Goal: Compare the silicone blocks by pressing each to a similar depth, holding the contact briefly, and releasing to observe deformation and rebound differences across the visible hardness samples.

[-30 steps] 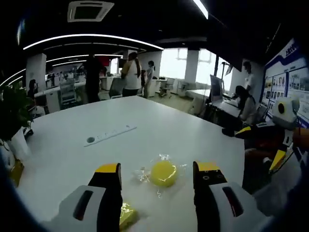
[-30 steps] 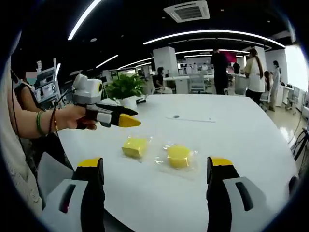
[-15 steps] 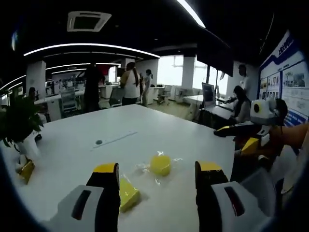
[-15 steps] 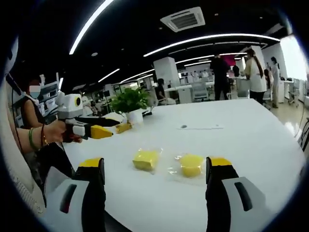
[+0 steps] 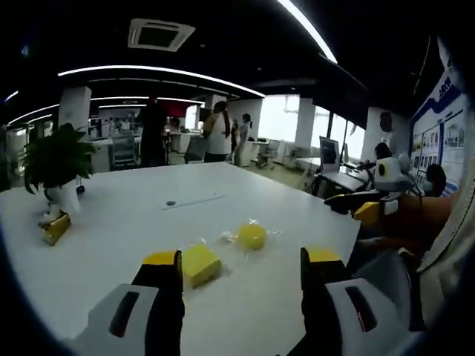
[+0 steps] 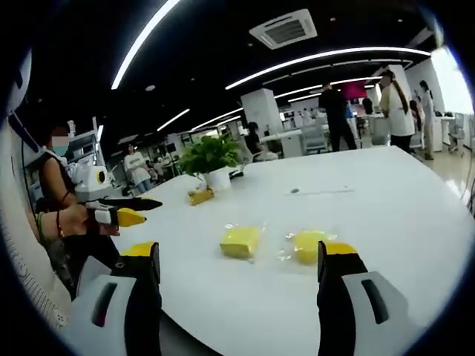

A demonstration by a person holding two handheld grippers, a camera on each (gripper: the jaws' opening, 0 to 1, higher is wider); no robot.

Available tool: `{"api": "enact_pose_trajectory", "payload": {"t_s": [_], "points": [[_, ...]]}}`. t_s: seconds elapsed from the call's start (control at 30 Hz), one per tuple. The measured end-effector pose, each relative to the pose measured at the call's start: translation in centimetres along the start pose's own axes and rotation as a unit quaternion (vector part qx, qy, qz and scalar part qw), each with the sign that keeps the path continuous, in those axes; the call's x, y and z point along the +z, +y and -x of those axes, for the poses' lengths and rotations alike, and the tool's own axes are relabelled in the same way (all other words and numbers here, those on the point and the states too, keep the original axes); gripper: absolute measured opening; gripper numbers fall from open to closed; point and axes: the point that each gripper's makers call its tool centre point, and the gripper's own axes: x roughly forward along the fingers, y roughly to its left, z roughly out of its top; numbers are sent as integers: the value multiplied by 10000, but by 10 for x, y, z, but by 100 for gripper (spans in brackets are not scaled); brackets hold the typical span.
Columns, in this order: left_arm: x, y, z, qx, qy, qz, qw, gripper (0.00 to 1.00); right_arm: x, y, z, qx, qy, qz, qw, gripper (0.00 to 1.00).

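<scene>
Silicone blocks are lying near the tabletop's [image 6: 386,222] near edge, a square block [image 6: 240,241] [image 5: 199,265] beside a round block [image 6: 308,245] [image 5: 251,236], both in clear wrap and apart from each other. Left gripper [image 5: 241,278] and right gripper [image 6: 241,271] are hovering above the tabletop with jaws spread wide, grasping nothing. Farther back, a potted plant [image 6: 211,159] is standing by a small yellow object [image 6: 199,196]

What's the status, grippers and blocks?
Left gripper open, right gripper open, both off the table. Square block and round block untouched, in wrap. Nothing blocking.
</scene>
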Motion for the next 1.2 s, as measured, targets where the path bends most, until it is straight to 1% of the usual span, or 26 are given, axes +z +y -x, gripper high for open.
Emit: {"api": "enact_pose_trajectory", "payload": {"t_s": [0.03,0.13,0.23,0.3,0.4,0.47,0.53,0.6,0.63,0.67,0.7,0.73,0.77,0.8,0.87,0.93,1.07,1.2], "points": [[-1,0,5,17,-92,75,9999,64,-2,1,2,13,17,-32,10000,82],[-6,-1,17,81,-154,118,9998,65,-5,2,7,-7,-27,-100,9999,82],[-11,-1,25,128,-146,142,9997,66,-8,3,12,0,-83,-215,9997,80],[-19,0,30,194,-73,181,9996,66,-9,2,15,-44,-159,-270,9995,80],[-26,1,36,264,-57,239,9993,66,-12,3,18,-41,-148,-257,9996,78],[-29,2,40,321,-33,306,9990,66,-15,4,20,-34,-111,-251,9996,79],[-29,2,43,352,-36,305,9989,66,-17,6,21,-11,-94,-341,9994,79],[-28,2,43,371,-43,308,9988,67,-22,8,21,-1,3,-343,9994,79],[-29,4,44,417,-3,309,9987,68,-27,7,22,-51,157,-210,9996,78],[-28,4,44,423,12,314,9986,68,-26,5,23,-81,174,7,9998,76],[-27,5,44,417,-17,250,9988,68,-25,5,23,-88,157,90,9998,75],[-26,5,44,416,3,201,9989,67,-25,5,23,-56,175,20,9998,75],[-27,5,45,409,47,144,9990,67,-26,6,22,17,277,-129,9995,76],[-27,5,44,391,71,107,9992,67,-28,7,22,68,346,-228,9991,80],[-28,5,44,356,120,102,9992,67,-29,6,21,72,356,-155,9992,82],[-28,5,44,350,124,129,9992,67,-34,8,20,75,462,-62,9989,80],[-25,7,43,367,72,161,9992,66,-36,11,19,94,443,-131,9989,80],[-24,8,40,362,60,187,9992,65,-38,12,18,82,485,-79,9988,79]]}}
